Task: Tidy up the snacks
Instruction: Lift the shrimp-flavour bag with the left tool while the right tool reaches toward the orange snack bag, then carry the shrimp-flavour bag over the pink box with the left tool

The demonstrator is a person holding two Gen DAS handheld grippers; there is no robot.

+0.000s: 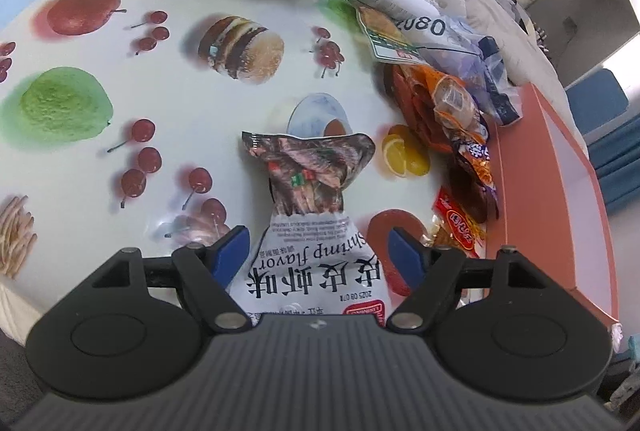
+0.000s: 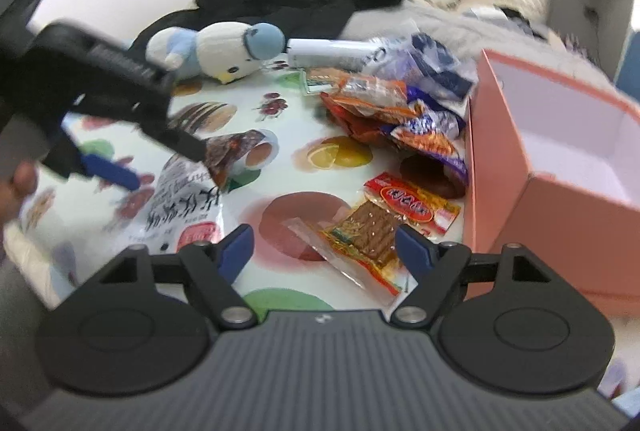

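Two tongs stand wide open, gripping nothing. Between the left gripper (image 1: 316,249) blades lies a white bag (image 1: 316,263) reading "Shrimp flavor". Between the right gripper (image 2: 324,245) blades lies a clear snack packet (image 2: 360,227). At two o'clock, a pink box (image 2: 560,167).

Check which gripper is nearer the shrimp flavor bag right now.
Left. The left gripper straddles the shrimp flavor bag, jaws open. The right gripper is off to the bag's side, open over the red snack packet.
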